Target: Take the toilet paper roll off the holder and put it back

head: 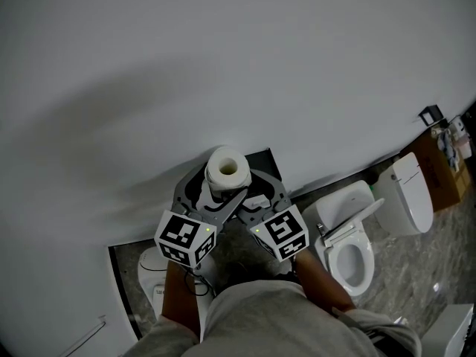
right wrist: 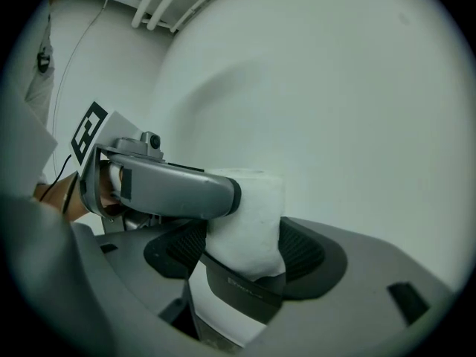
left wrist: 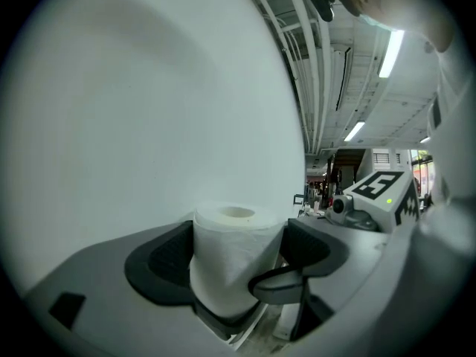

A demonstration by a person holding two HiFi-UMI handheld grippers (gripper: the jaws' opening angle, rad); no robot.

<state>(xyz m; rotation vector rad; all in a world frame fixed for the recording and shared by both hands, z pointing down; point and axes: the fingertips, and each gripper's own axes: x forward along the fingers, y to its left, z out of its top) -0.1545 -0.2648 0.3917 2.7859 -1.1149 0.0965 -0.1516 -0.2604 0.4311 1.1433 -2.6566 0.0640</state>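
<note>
A white toilet paper roll (head: pixel 227 169) stands upright on a black holder (head: pixel 262 159) against the white wall. My left gripper (head: pixel 210 190) and right gripper (head: pixel 251 192) both reach in from below and bracket the roll from its two sides, their fingers crossing under it. In the left gripper view the roll (left wrist: pixel 234 255) sits between the dark pads (left wrist: pixel 167 262), resting in the holder's cradle (left wrist: pixel 223 324), with the jaws spread wide. In the right gripper view the roll (right wrist: pixel 249 229) likewise stands between wide jaws, and the left gripper's finger (right wrist: pixel 171 192) crosses in front of it.
A toilet with its lid raised (head: pixel 349 244) stands to the right, another closed one (head: pixel 413 192) beyond it, beside a wooden cabinet (head: pixel 440 171). A white fixture (head: pixel 152 274) sits low on the left. The person's legs (head: pixel 253 318) fill the bottom.
</note>
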